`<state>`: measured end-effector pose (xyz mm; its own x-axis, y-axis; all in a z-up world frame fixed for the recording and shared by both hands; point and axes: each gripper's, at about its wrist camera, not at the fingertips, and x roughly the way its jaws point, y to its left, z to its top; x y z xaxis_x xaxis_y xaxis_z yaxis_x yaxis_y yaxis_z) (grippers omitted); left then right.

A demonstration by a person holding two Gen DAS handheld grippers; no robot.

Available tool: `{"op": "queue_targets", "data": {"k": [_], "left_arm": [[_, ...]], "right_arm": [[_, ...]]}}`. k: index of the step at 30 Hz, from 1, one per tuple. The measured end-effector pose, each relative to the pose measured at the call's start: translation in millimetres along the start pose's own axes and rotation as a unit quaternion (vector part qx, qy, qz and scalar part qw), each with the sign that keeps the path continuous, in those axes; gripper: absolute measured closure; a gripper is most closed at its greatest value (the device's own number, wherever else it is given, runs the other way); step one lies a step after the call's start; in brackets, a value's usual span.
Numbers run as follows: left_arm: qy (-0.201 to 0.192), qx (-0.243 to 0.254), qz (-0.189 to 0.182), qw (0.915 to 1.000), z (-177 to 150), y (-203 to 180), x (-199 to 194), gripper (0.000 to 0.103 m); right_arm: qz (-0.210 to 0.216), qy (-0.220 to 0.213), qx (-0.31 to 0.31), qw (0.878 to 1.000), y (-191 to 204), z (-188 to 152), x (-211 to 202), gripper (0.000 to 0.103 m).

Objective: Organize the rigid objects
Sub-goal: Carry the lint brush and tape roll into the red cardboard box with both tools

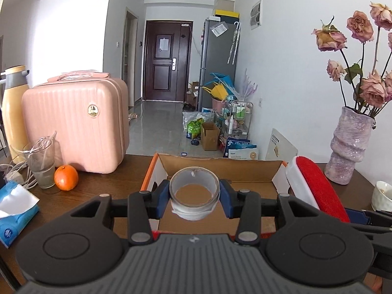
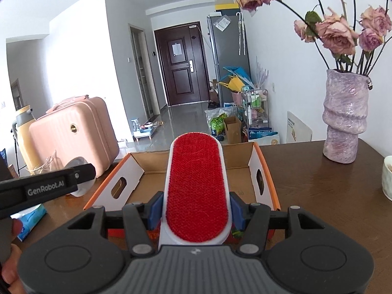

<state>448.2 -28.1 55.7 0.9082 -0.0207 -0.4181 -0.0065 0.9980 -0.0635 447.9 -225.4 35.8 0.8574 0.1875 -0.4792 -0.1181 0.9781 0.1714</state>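
Observation:
My left gripper (image 1: 194, 197) is shut on a clear tape roll (image 1: 194, 183) and holds it above the open cardboard box (image 1: 220, 165) with orange edges. My right gripper (image 2: 196, 210) is shut on a red-and-white lint brush (image 2: 197, 186), held lengthwise over the same box (image 2: 137, 169). The brush also shows at the right of the left wrist view (image 1: 316, 186). The left gripper's arm (image 2: 46, 188) and the tape roll (image 2: 80, 164) appear at the left of the right wrist view. The box floor looks bare where visible.
A pink suitcase (image 1: 76, 125), a yellow thermos (image 1: 13, 112), a glass with cord (image 1: 41, 164), an orange (image 1: 65, 177) and a blue tissue pack (image 1: 12, 210) stand left of the box. A purple vase with dried roses (image 2: 345, 117) and a white bowl (image 2: 387, 178) stand right.

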Motion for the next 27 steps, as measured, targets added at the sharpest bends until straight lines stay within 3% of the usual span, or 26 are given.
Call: {"op": "queue_targets", "data": {"k": [27], "left_arm": [[0.06,0.02,0.027,0.9977,13,6,108,0.06]], "right_arm": [[-0.02,0.063,0.029,0.997,-10,38,117,0.048]]}}
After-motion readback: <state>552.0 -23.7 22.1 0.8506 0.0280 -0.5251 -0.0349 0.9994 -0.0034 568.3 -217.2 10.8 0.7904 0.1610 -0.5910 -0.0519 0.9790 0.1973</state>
